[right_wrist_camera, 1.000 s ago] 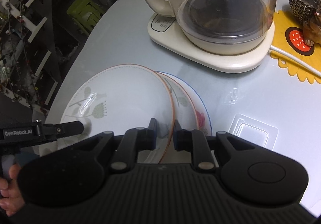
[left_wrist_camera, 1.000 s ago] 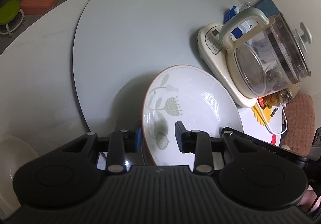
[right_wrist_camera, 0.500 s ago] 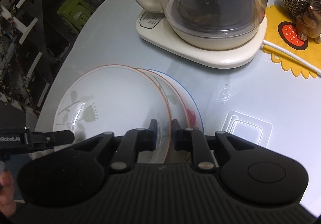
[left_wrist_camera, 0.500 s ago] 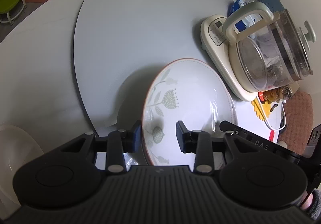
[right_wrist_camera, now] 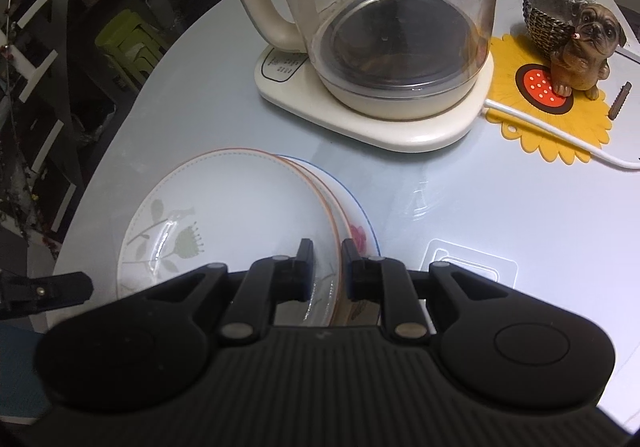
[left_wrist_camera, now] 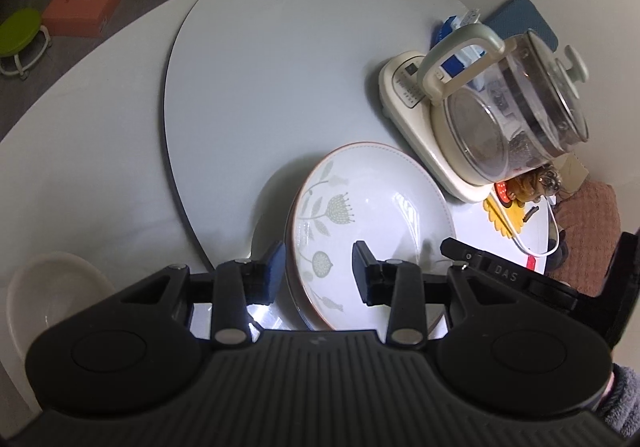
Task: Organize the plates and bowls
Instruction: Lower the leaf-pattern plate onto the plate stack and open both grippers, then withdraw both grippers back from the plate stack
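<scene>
Only the left wrist view shows one white bowl [left_wrist_camera: 52, 295] at lower left. The right wrist view shows three stacked plates [right_wrist_camera: 256, 223]. The right gripper [right_wrist_camera: 327, 263] is clamped on the top plate's [right_wrist_camera: 224, 215] rim; the left gripper [left_wrist_camera: 318, 271] is spread around it.

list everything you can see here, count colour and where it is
plates: a stack of at least three, white; top one has a grey-green flower print and orange rim, the lowest visible one a blue rim and pink flower; on the turntable in front of the kettle
bowl: one, white, on the table left of the left gripper
kettle: one, clear glass with cream handle, on a cream base
turntable: one, pale grey, round, on the table
mat: one, yellow sunflower shape, right of the kettle
dog figurine: one, brown, holding a basket, on the mat
cable: one, white, across the mat
stool: one, green, on the floor
box: one, orange, on the floor
left gripper: black, open around the stack's rim
right gripper: black, closed on the top plate's rim
</scene>
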`<state>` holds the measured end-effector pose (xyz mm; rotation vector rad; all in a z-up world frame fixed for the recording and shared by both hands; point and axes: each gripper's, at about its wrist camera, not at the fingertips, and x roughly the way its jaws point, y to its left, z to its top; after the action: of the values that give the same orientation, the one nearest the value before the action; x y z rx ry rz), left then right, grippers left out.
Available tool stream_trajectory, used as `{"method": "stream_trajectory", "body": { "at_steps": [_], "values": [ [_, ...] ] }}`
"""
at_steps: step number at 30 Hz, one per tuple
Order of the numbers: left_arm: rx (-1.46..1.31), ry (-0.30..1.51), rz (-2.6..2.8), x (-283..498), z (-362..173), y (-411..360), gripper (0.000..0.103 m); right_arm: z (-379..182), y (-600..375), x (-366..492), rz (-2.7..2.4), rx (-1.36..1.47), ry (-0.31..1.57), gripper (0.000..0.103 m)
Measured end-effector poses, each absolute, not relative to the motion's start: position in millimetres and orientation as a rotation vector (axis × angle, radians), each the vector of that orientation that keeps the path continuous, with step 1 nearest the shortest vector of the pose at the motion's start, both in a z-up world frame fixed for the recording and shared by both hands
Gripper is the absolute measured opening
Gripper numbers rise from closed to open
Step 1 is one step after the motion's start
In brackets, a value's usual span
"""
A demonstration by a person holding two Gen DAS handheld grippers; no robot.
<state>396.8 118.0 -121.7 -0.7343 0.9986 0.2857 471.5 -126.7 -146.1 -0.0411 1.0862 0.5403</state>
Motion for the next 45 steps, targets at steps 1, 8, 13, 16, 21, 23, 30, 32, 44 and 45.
{"method": "stream_trajectory", "body": {
  "at_steps": [1,8,13,16,21,23,30,32,44,45],
  "values": [
    [-0.728,0.993,0.283,394.4,-118.5,116.5,0.042,-145.2,-128.3,470.8,0.533,-0.031,1.085,0.018],
    [-0.679,0.944,0.258,373.1,-90.5,102.1,0.042,-127.5,-135.7,460.3,0.514,-0.004,1.034,0.018],
    [-0.629,0.899,0.237,359.1,-67.3,89.0,0.042,-104.2,-138.8,442.3,0.53,-0.011,0.981,0.018],
    [-0.599,0.871,0.227,350.0,-52.8,81.9,0.042,-88.2,-142.6,428.0,0.541,-0.011,0.947,0.018],
    [-0.556,0.826,0.22,327.2,-29.2,71.8,0.042,-59.4,-152.1,397.6,0.562,0.0,0.9,0.018],
    [-0.545,0.813,0.218,317.8,-21.5,68.3,0.042,-48.8,-156.4,384.8,0.567,0.003,0.879,0.018],
    [-0.503,0.788,0.213,283.5,-5.7,53.7,0.042,-23.0,-175.2,340.5,0.558,0.027,0.829,0.018],
    [-0.495,0.787,0.213,273.0,-3.3,48.9,0.042,-21.6,-180.6,327.7,0.556,0.037,0.833,0.018],
    [-0.474,0.794,0.247,216.5,3.8,24.3,0.042,-25.6,-192.1,267.3,0.609,0.0,0.863,0.018],
    [-0.474,0.798,0.247,212.7,3.5,23.3,0.042,-26.0,-192.0,264.1,0.616,-0.005,0.866,0.018]
  ]
}}
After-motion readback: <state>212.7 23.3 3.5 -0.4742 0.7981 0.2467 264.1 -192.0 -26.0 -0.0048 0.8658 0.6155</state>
